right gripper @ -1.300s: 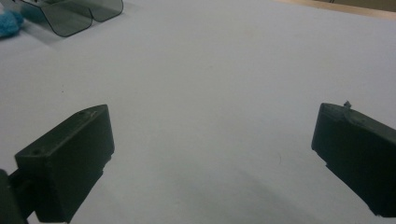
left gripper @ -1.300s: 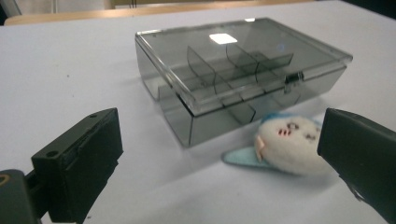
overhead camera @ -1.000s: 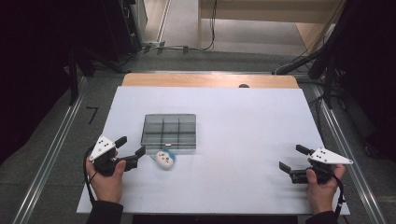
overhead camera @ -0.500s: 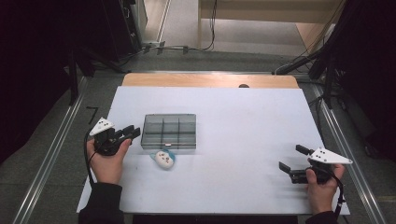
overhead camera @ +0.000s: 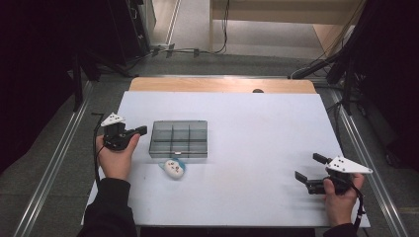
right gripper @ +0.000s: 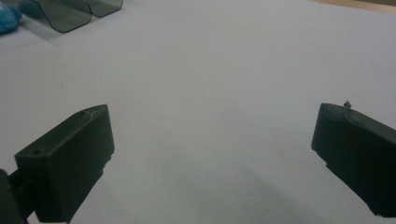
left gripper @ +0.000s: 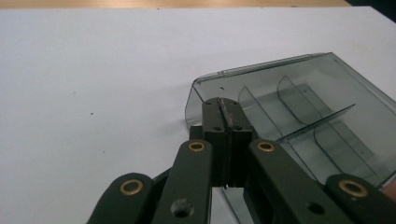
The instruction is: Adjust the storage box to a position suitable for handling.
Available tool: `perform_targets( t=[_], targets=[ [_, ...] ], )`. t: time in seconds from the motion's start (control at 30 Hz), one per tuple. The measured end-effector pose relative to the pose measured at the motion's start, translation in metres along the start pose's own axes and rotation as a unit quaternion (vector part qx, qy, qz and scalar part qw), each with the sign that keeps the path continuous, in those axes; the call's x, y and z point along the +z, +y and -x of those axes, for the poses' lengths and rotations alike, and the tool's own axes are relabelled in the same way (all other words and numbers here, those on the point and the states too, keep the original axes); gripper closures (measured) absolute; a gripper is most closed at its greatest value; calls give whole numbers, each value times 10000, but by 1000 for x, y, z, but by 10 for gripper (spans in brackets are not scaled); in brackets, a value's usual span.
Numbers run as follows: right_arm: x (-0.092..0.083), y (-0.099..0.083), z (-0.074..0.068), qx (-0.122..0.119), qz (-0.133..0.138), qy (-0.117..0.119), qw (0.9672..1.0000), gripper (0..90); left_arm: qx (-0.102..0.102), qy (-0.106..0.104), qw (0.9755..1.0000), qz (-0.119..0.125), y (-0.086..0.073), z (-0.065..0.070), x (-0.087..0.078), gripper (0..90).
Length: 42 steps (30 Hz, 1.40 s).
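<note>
Lower right of high view: right claw in a hand, jaws spread wide, nothing betw. them, resting low over the bare white tabletop. In right gripper view its two black jaws stand at lower left and lower right of frame, well apart, w/ only white sheet betw.; box corner and a bit of blue toy sit far off at upper left.

Centre-left, high view: small toy, white face w/ blue back, lies on the tabletop just in front of the box, near its front edge.

Left-centre: left claw, jaws just closing, now shut w/ nothing betw. them, tips pointing at the box's left end, just beside it. Left gripper view: shut tips at box's near corner; contact cannot be told. Box is clear grey plastic w/ dividers, compartments empty.
</note>
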State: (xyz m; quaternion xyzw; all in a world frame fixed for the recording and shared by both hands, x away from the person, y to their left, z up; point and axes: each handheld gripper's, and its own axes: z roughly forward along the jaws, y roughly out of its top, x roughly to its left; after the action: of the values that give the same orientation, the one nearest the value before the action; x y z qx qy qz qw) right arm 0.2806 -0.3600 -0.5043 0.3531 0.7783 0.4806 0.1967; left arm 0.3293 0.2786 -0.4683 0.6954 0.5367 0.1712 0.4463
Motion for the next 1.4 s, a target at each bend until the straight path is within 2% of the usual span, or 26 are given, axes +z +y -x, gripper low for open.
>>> perform_targets(
  t=[0.23,0.37,0.5,0.73,1.13,1.4],
  targets=[
    [0,0,0,3,-3,-10,10000,0,-192,9,9995,-244,0,-10,15,895],
    [0,0,0,0,-2,-15,10000,0,-146,42,9995,-289,1,-16,23,896],
    [0,0,0,1,-3,-18,10000,0,-267,-26,9988,-416,0,-22,33,897],
    [0,0,0,12,-23,-28,10000,0,-262,-173,9983,-482,2,-19,42,897],
    [1,0,-1,-3,-46,-31,10000,0,-327,-185,9984,-423,4,-18,46,898],
    [1,0,-1,0,-53,-35,10000,0,-283,-346,9983,-373,6,-8,56,899]
  ],
)
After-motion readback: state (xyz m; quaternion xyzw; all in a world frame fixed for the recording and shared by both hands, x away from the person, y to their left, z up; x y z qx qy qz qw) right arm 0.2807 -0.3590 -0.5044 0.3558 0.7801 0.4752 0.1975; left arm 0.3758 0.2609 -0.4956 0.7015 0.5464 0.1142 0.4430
